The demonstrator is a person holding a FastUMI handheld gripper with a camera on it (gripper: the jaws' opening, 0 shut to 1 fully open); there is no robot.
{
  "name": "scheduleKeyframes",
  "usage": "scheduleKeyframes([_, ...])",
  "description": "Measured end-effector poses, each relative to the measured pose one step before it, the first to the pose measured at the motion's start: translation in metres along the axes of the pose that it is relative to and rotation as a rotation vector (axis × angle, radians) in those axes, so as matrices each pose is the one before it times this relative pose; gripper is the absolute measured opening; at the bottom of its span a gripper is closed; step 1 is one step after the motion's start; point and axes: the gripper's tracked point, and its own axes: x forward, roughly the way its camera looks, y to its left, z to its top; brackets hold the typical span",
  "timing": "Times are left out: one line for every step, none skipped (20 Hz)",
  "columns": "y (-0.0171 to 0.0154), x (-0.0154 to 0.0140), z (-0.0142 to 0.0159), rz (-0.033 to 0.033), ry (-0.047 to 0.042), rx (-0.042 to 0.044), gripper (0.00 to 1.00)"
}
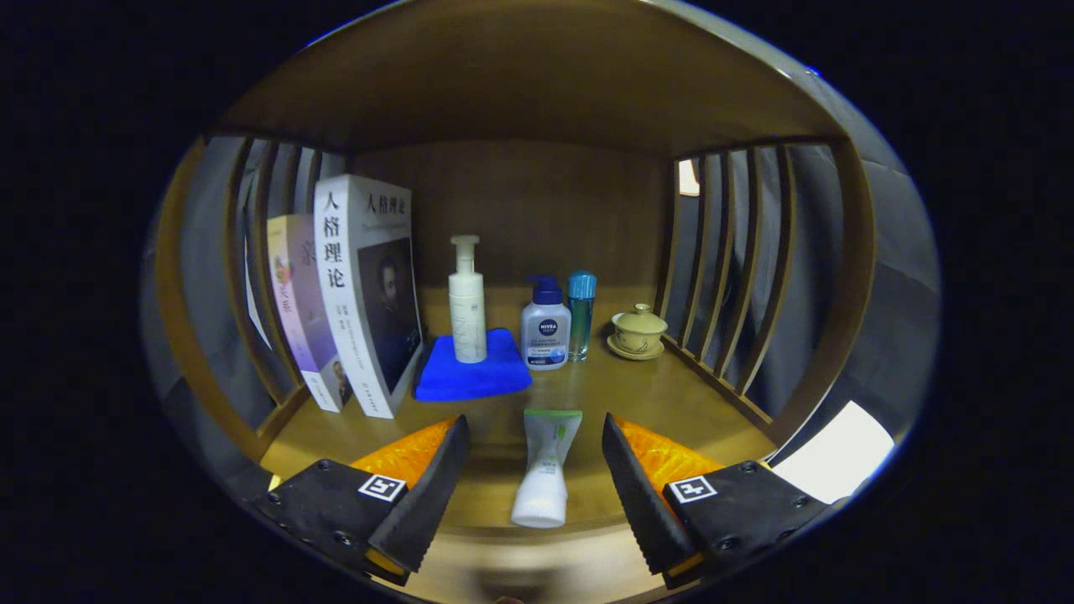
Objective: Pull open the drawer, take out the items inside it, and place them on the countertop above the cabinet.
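Observation:
My gripper [534, 436] is open, its black and orange fingers [424, 495] spread wide over the front of the wooden countertop [671, 403]. A white squeeze tube with a green end [544, 470] lies flat on the countertop between the fingers, touching neither. Beyond it stand a tall white pump bottle [466, 304] on a folded blue cloth [472, 369], a white pump bottle with a blue top [545, 329] and a slim blue bottle [580, 312]. The drawer is hidden from view.
Two upright books [361, 294] lean at the left against the slatted side. A small lidded ceramic cup on a saucer [638, 331] sits at the right by the slats [730, 277]. A wooden shelf roof [520, 84] hangs overhead.

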Motion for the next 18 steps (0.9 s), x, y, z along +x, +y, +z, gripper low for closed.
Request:
scheduleKeyframes([-0.00092, -0.00962, 0.00079, -0.00012, -0.01683, -0.00217, 0.98])
scheduleKeyframes([-0.00023, -0.01089, -0.00016, -0.00218, -0.01653, -0.00429, 0.98])
scheduleKeyframes([-0.00066, -0.00891, -0.00017, -0.005, -0.01337, -0.00397, 0.98])
scheduleKeyframes([-0.0014, -0.00973, -0.00085, -0.00617, -0.00941, -0.00052, 0.98])
scheduleKeyframes([-0.00068, -0.01094, -0.00201, -0.00184, -0.01499, 0.00211, 0.98])
scheduleKeyframes([-0.00029, -0.00834, -0.00115, -0.00187, -0.01029, 0.00185, 0.98])
scheduleKeyframes([-0.00225, -0.0093, -0.00192, -0.00516, -0.01166, 0.00025, 0.98])
scheduleKeyframes([-0.00296, -0.00926, -0.00201, -0.00767, -0.00992, -0.00184, 0.98])
scheduleKeyframes([-0.00146, -0.0092, -0.00061, -0.00278, -0.01817, 0.00149, 0.98])
scheduleKeyframes([-0.00098, -0.00764, -0.00135, -0.00409, -0.01598, 0.0068, 0.98])
scheduleKeyframes([-0.00045, -0.00719, -0.00226, 0.00323, -0.0086, 0.00488, 0.98])
scheduleKeyframes([-0.00103, -0.0088, -0.00268, -0.00256, -0.00779, 0.00558, 0.98])
scheduleKeyframes([-0.00079, -0.00765, -0.00335, 0.00339, -0.00961, 0.00877, 0.98])
scheduleKeyframes([0.0003, -0.00799, -0.00233, 0.00383, -0.0132, 0.01748, 0.98])
scheduleKeyframes([0.00138, -0.00672, -0.00331, 0.00827, -0.01293, 0.01817, 0.98])
scheduleKeyframes([0.00085, -0.00756, -0.00371, 0.01207, -0.01116, 0.00841, 0.98])
scheduleKeyframes([-0.0031, -0.00644, -0.00499, -0.00348, -0.00854, -0.00012, 0.97])
scheduleKeyframes([-0.00313, -0.00717, -0.00565, -0.00203, -0.00234, -0.00872, 0.97])
